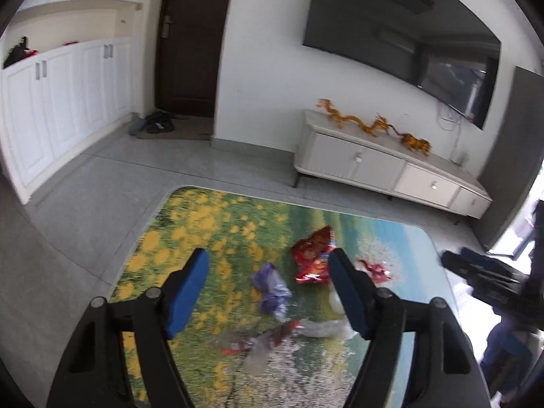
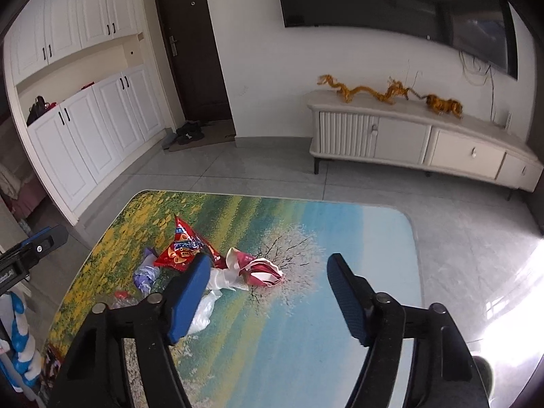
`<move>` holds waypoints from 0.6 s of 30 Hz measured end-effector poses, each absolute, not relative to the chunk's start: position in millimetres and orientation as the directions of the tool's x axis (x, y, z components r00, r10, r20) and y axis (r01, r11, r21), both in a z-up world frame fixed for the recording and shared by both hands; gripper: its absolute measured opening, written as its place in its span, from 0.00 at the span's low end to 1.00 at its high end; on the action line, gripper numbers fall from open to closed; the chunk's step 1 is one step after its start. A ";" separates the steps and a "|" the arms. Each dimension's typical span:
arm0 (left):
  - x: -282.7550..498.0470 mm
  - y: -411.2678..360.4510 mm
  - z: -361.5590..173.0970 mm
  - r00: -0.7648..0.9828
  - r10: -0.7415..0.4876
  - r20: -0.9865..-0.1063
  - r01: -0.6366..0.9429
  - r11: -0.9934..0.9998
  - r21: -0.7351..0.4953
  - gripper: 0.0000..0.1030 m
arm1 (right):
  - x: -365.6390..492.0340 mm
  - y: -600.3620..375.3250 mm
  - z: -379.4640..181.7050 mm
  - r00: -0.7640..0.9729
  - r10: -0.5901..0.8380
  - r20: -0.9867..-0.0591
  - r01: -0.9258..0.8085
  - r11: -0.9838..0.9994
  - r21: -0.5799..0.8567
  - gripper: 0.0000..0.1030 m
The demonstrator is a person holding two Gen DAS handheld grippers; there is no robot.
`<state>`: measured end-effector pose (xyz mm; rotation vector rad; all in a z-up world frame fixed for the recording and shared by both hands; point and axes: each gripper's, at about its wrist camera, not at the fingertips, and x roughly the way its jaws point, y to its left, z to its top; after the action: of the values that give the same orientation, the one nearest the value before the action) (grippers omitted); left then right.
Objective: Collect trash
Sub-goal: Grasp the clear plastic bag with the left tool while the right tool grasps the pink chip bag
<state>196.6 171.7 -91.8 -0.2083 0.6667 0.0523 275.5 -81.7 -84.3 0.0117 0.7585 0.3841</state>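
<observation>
Trash lies on a table with a flower-landscape top. A red snack bag, a purple wrapper, a red-and-white crumpled wrapper, and clear plastic pieces sit close together. My left gripper is open and empty, held above the purple wrapper and snack bag. My right gripper is open and empty, above the red-and-white wrapper. The other gripper shows at the right edge of the left wrist view and the left edge of the right wrist view.
A low white TV cabinet with gold dragon ornaments stands against the far wall under a dark TV. White cupboards and a dark door are at the left. Grey tiled floor surrounds the table.
</observation>
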 end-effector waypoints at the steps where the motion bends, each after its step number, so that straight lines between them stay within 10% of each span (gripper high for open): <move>1: 198.6 167.8 -94.5 0.778 -0.046 -0.626 -0.090 0.979 -0.184 0.63 | 281.6 -81.3 -89.9 0.650 0.344 -0.678 -0.333 0.930 0.153 0.61; 18: 248.3 70.6 -183.7 0.566 -0.207 -0.798 0.223 0.970 -0.094 0.61 | 348.7 -57.9 -163.4 0.458 0.479 -0.749 -0.448 0.852 0.270 0.60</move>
<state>248.3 70.6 -183.7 0.0180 0.9351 -0.2528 348.7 -57.9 -163.4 0.0360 0.9341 0.5708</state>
